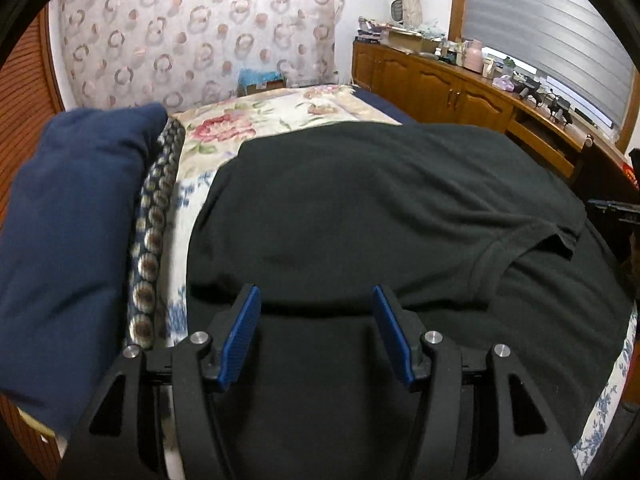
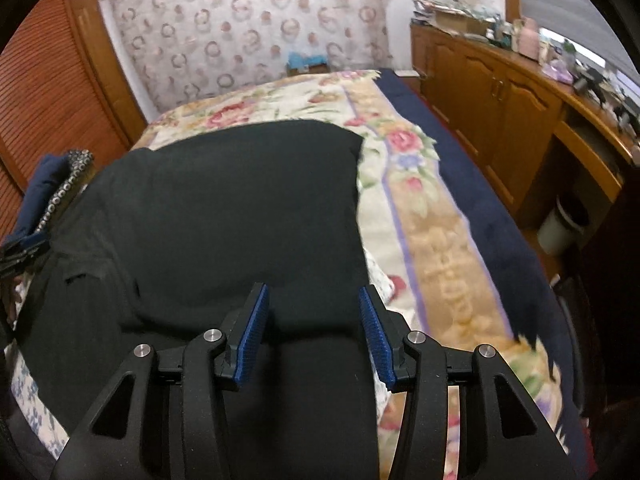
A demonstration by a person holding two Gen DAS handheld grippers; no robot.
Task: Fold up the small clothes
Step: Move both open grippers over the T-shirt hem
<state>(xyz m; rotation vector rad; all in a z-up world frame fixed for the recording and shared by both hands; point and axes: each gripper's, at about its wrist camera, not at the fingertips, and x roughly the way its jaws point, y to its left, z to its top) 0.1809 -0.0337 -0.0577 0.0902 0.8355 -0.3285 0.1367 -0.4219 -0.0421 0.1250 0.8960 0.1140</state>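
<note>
A black T-shirt (image 1: 360,208) lies spread on the floral bed cover (image 1: 224,128), with its far half folded over the near half so a fold edge runs across just beyond the fingers. Its ribbed neckline (image 1: 492,252) shows at the right in the left wrist view. My left gripper (image 1: 316,296) is open and empty, low over the shirt's near part. The shirt also fills the right wrist view (image 2: 240,208). My right gripper (image 2: 314,294) is open and empty over the shirt near its right edge. The left gripper's tip (image 2: 16,252) shows at the far left.
A folded navy cloth (image 1: 72,220) and a patterned cloth (image 1: 156,216) lie left of the shirt. The bed cover (image 2: 432,232) stretches right to a navy edge. Wooden cabinets (image 2: 500,96) with clutter line the right wall. A white bin (image 2: 564,224) stands on the floor.
</note>
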